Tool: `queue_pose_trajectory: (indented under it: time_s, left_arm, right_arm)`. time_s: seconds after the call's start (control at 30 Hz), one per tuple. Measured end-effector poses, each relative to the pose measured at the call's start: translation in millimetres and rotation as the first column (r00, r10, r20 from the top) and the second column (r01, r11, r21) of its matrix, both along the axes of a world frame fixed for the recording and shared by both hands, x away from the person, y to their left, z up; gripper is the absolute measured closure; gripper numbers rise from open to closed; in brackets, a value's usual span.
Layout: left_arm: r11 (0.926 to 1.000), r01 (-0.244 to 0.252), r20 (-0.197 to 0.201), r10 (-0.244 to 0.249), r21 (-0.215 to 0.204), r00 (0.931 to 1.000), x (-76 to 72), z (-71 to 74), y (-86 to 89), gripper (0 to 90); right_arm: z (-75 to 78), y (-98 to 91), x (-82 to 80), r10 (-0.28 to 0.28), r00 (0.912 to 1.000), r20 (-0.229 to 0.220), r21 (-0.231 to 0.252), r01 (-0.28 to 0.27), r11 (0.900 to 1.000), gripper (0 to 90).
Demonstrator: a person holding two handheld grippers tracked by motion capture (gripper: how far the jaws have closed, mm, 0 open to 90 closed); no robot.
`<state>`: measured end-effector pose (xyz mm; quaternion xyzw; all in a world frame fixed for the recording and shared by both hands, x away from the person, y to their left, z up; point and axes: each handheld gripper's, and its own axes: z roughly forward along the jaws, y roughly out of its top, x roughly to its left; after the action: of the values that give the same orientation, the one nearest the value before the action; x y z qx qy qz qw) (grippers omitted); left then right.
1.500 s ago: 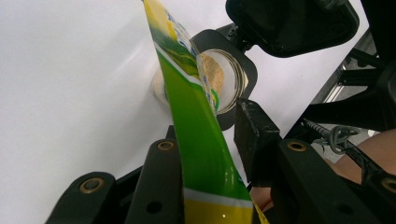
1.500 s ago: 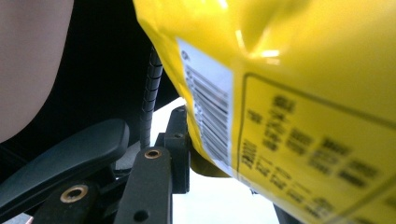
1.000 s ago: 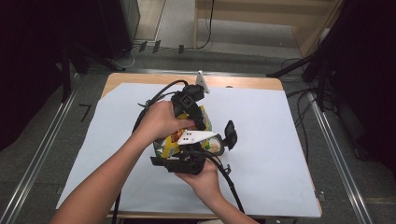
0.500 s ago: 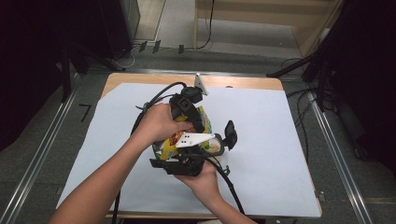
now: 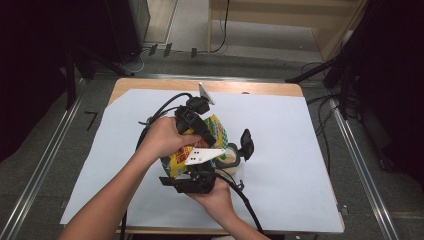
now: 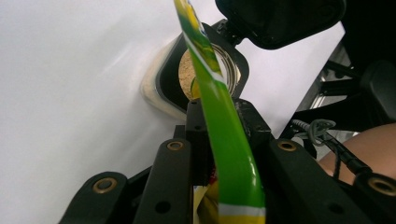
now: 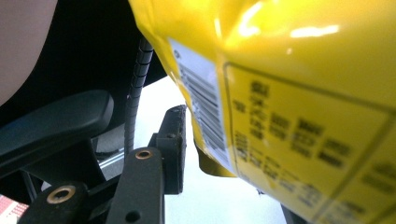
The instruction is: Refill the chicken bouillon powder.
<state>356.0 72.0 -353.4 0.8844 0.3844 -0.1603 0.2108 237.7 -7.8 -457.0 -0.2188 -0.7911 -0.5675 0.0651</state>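
A yellow and green snack bag (image 5: pixel 216 134) is held tilted above a small tub (image 5: pixel 229 157) whose black lid (image 5: pixel 246 144) stands open. My left gripper (image 5: pixel 202 131) grips the bag's upper end. Its jaws have just been closing and pinch the green edge (image 6: pixel 219 140), with the tub of tan crumbs (image 6: pixel 187 77) just beyond. My right gripper (image 5: pixel 192 172) is at the bag's lower end and its jaws have just been opening. The barcoded yellow side (image 7: pixel 299 121) lies between them. A strip of table shows between the bag and the left finger (image 7: pixel 170 149). The other finger is hidden.
A white sheet (image 5: pixel 300 150) covers the wooden table (image 5: pixel 250 88). Black cables (image 5: pixel 160 112) trail from the grippers across the sheet's left part and off the near edge. Metal rails and dark floor surround the table.
Both hands stay almost in place. The left hand and the bag's top have eased slightly lower and to the left.
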Motion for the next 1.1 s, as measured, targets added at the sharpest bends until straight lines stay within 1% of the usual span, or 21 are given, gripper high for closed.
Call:
queue_pose_trajectory:
  time_s: [0.1, 0.13, 0.17, 0.2, 0.23, 0.33, 0.37, 0.43, 0.5, 0.6, 0.63, 0.7, 0.73, 0.83, 0.9, 0.93, 0.97, 1.03, 1.07, 1.1]
  left_arm:
    - [0.9998, 0.006, 0.002, -0.006, -0.020, 1.0000, -2.1, -2.0, 4.2, 79.7]
    - [0.9995, 0.014, 0.017, -0.014, -0.028, 0.9998, -3.9, -3.0, 6.2, 80.2]
    - [0.9995, 0.014, 0.017, -0.014, -0.028, 0.9998, -3.9, -3.0, 6.2, 80.9]
    - [0.9992, 0.025, 0.026, -0.024, -0.030, 0.9994, -4.5, -3.4, 7.0, 80.9]
    - [0.9990, 0.025, 0.033, -0.024, -0.036, 0.9992, -5.8, -4.2, 8.0, 81.5]
    - [0.9982, 0.028, 0.046, -0.026, -0.054, 0.9986, -8.4, -5.4, 11.1, 83.1]
    - [0.9979, 0.030, 0.048, -0.028, -0.058, 0.9985, -8.8, -5.8, 12.4, 83.3]
    - [0.9961, 0.038, 0.049, -0.034, -0.080, 0.9982, -9.2, -7.6, 15.3, 82.9]
    - [0.9944, 0.033, 0.048, -0.029, -0.100, 0.9984, -9.3, -9.7, 18.6, 82.6]
    - [0.9914, 0.034, 0.055, -0.027, -0.126, 0.9981, -10.3, -12.7, 23.1, 83.9]
    - [0.9899, 0.036, 0.055, -0.029, -0.137, 0.9981, -10.4, -13.9, 24.4, 84.2]
    - [0.9890, 0.036, 0.052, -0.029, -0.144, 0.9982, -10.1, -15.1, 25.8, 84.5]
    - [0.9867, 0.037, 0.044, -0.031, -0.158, 0.9986, -8.8, -17.7, 28.5, 84.8]
    - [0.9856, 0.031, 0.036, -0.025, -0.167, 0.9990, -8.0, -19.5, 30.4, 85.3]
    - [0.9857, 0.031, 0.042, -0.024, -0.166, 0.9988, -9.1, -18.9, 31.1, 85.5]
    - [0.9854, 0.032, 0.048, -0.024, -0.167, 0.9985, -10.2, -18.4, 31.7, 85.6]
    - [0.9847, 0.037, 0.054, -0.028, -0.170, 0.9981, -10.8, -18.0, 32.7, 85.6]
    - [0.9829, 0.032, 0.057, -0.022, -0.181, 0.9981, -11.6, -17.5, 34.7, 85.7]
    - [0.9828, 0.034, 0.059, -0.023, -0.181, 0.9980, -11.5, -17.1, 35.6, 85.7]
    - [0.9811, 0.026, 0.060, -0.014, -0.192, 0.9981, -12.3, -16.7, 36.4, 85.8]
  right_arm:
    - [-2.6, 1.0, -1.6, 0.010, 0.9999, 0.007, -0.009, -0.010, 0.9999, 62.9]
    - [-4.5, 1.3, -2.4, 0.015, 0.9999, 0.007, -0.010, -0.015, 0.9998, 63.2]
    - [-5.6, 1.5, -2.8, 0.015, 0.9998, 0.011, -0.015, -0.015, 0.9998, 63.3]
    - [-5.6, 1.5, -2.8, 0.015, 0.9998, 0.011, -0.015, -0.015, 0.9998, 63.3]
    - [-6.5, 1.8, -3.2, 0.015, 0.9998, 0.015, -0.020, -0.015, 0.9997, 63.3]
    - [-9.3, 2.8, -4.2, 0.012, 0.9992, 0.038, -0.044, -0.011, 0.9990, 62.6]
    - [-10.0, 3.0, -4.7, 0.012, 0.9993, 0.037, -0.048, -0.010, 0.9988, 62.3]
    - [-11.4, 3.2, -5.1, 0.012, 0.9992, 0.037, -0.057, -0.010, 0.9983, 61.8]
    - [-13.4, 3.0, -4.9, 0.012, 0.9993, 0.037, -0.068, -0.010, 0.9976, 61.6]
    - [-18.0, 1.0, -3.7, 0.013, 0.9996, 0.024, -0.077, -0.011, 0.9969, 61.6]
    - [-18.9, 0.7, -3.9, 0.013, 0.9995, 0.029, -0.084, -0.011, 0.9964, 61.5]
    - [-19.9, 0.5, -4.1, 0.012, 0.9993, 0.035, -0.091, -0.009, 0.9958, 61.3]
    - [-21.6, 0.4, -4.7, 0.008, 0.9993, 0.036, -0.098, -0.004, 0.9952, 60.3]
    - [-23.4, 0.2, -4.2, 0.004, 0.9994, 0.036, -0.104, 0.000, 0.9946, 59.5]
    - [-24.9, 0.2, -3.7, 0.000, 0.9992, 0.041, -0.108, 0.005, 0.9941, 59.4]
    - [-25.2, 0.3, -4.1, 0.000, 0.9994, 0.036, -0.111, 0.004, 0.9938, 59.4]
    - [-26.2, 0.3, -4.0, 0.001, 0.9990, 0.045, -0.117, 0.004, 0.9932, 59.4]
    - [-27.9, 0.0, -4.0, -0.001, 0.9986, 0.053, -0.122, 0.008, 0.9925, 59.1]
    - [-28.7, -0.1, -4.2, -0.004, 0.9989, 0.048, -0.124, 0.010, 0.9922, 58.8]
    - [-29.5, -0.4, -3.8, -0.006, 0.9987, 0.050, -0.126, 0.013, 0.9920, 58.6]
